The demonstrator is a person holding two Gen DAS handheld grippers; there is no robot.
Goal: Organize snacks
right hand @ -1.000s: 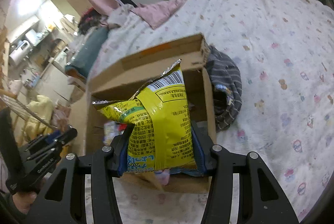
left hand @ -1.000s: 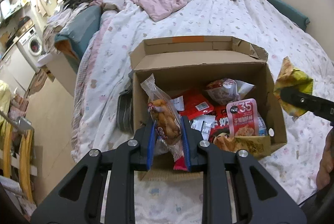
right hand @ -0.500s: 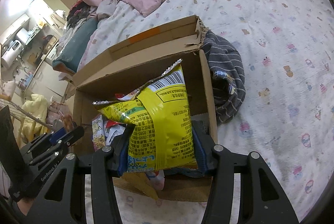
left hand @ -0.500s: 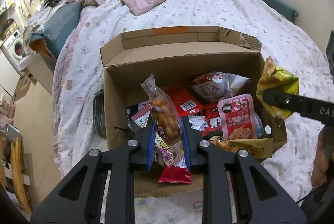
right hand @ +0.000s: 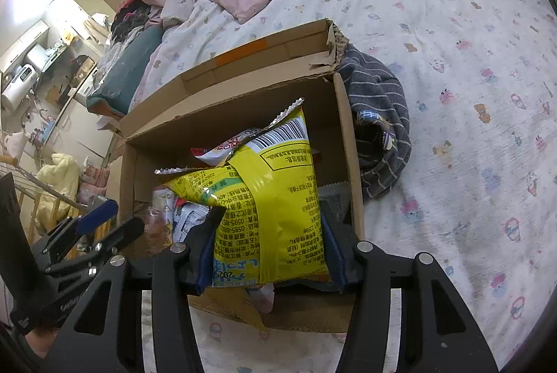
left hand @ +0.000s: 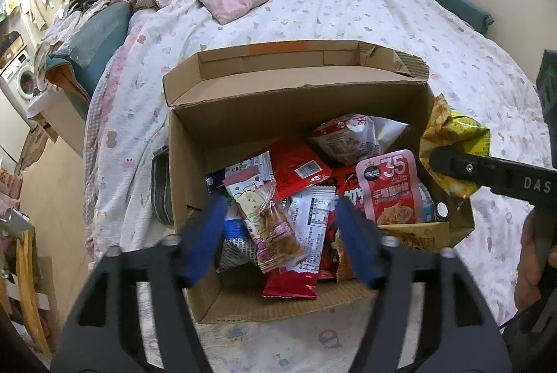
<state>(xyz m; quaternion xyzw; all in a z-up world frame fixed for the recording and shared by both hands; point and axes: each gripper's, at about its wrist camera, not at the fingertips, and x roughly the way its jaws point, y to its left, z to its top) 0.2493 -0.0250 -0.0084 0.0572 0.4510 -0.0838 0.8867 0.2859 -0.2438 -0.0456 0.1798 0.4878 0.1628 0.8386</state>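
An open cardboard box sits on the bed and holds several snack packets. My left gripper is open above the box's near-left part. A clear packet of brown twisted snacks lies loose between its fingers on the pile. My right gripper is shut on a yellow snack bag and holds it over the box's right side. The yellow bag also shows in the left wrist view at the box's right wall. The left gripper shows at the left edge of the right wrist view.
The box rests on a white patterned bedspread. A grey striped cloth lies against the box's right outer wall. A pink packet marked 35 stands in the box. The bed's edge and the floor are to the left.
My left gripper has opened and let the twisted-snack packet drop onto the pile in the box. My right gripper has moved closer over the box with the yellow bag.
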